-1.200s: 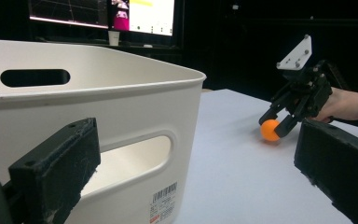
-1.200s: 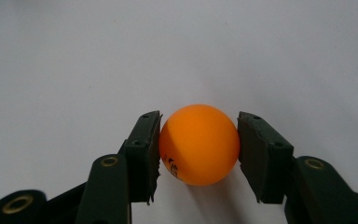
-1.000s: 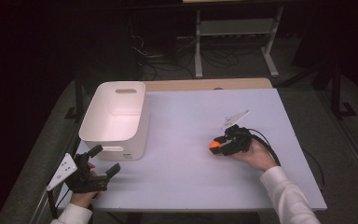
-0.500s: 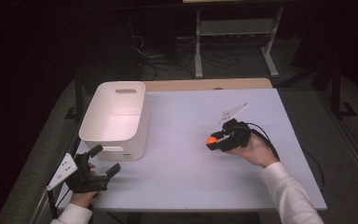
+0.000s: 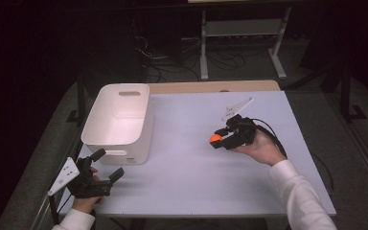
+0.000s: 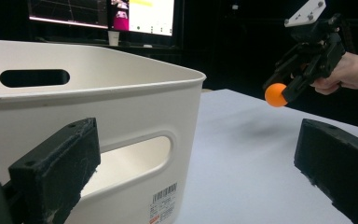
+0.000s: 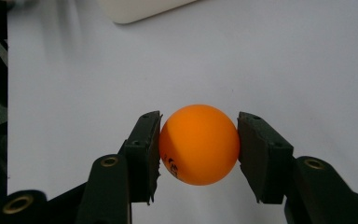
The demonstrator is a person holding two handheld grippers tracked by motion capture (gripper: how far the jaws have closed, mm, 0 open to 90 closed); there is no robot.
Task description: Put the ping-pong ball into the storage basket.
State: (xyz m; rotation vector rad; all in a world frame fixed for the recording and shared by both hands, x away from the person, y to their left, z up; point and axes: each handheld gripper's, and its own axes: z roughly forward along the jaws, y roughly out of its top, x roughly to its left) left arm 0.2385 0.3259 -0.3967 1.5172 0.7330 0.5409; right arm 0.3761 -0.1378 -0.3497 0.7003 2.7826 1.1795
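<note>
Carrying an orange ball [image 7: 199,143] clamped in the right tongs [image 5: 219,140] above the tabletop [image 5: 187,191], likely heading to the white bin [image 5: 117,122] beside the idle, wide-open left tongs [image 5: 106,165].

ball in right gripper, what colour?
Orange ball, with small dark print low on its side; the right gripper view shows it best.

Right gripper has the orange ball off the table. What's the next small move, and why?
Probably carry it left toward the white bin. The right gripper is shut on the orange ball, held clear above the table, and the bin is open-topped. The left gripper sits open by the bin's near corner, holding nothing.
</note>
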